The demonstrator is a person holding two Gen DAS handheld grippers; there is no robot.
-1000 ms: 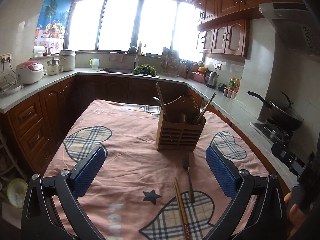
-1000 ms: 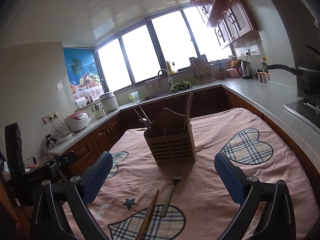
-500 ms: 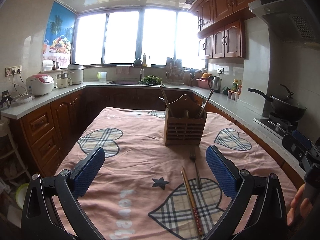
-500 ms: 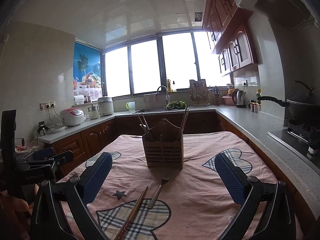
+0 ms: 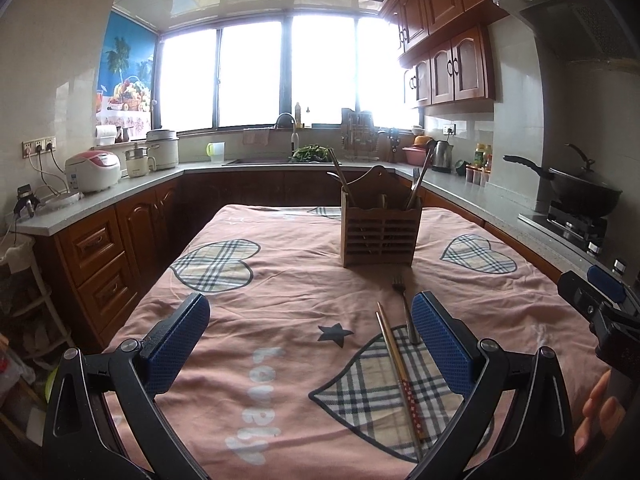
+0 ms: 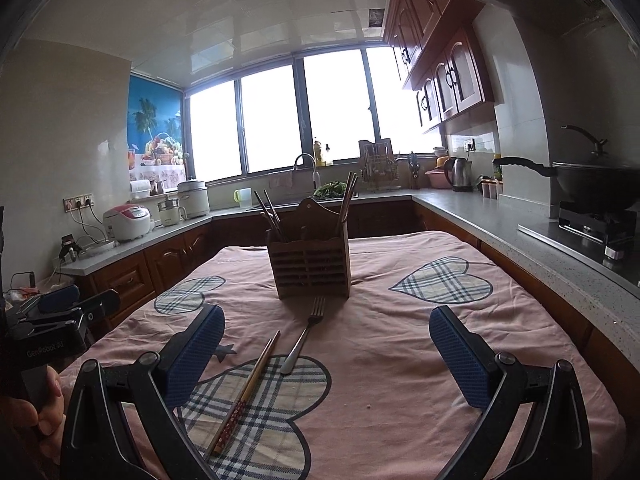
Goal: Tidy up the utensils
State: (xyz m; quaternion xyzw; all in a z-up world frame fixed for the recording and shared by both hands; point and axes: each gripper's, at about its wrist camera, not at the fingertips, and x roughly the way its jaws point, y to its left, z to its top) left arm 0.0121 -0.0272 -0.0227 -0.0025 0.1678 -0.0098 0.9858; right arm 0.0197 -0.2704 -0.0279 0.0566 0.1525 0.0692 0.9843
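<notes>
A slatted wooden utensil holder (image 5: 381, 232) (image 6: 309, 265) stands upright on the pink tablecloth, with chopsticks and other handles sticking out of it. In front of it lie a metal fork (image 5: 405, 307) (image 6: 305, 334) and a pair of chopsticks (image 5: 397, 364) (image 6: 245, 391) with red patterned ends. My left gripper (image 5: 310, 348) is open, above the near cloth; the fork's handle end disappears behind its right pad. My right gripper (image 6: 326, 354) is open too, with the fork and chopsticks lying between its blue pads, below them. Neither holds anything.
The table's pink cloth (image 5: 280, 280) has plaid hearts. Stone counters wrap around: rice cooker (image 5: 93, 171) at left, sink (image 5: 260, 160) at the back, wok on a stove (image 5: 582, 196) at right. A hand (image 6: 28, 412) holds the other gripper at the left edge.
Both cameras have pulled back and tilted up; the holder now looks farther away and level. The fork, chopsticks and holder have not moved. Both grippers stay open.
</notes>
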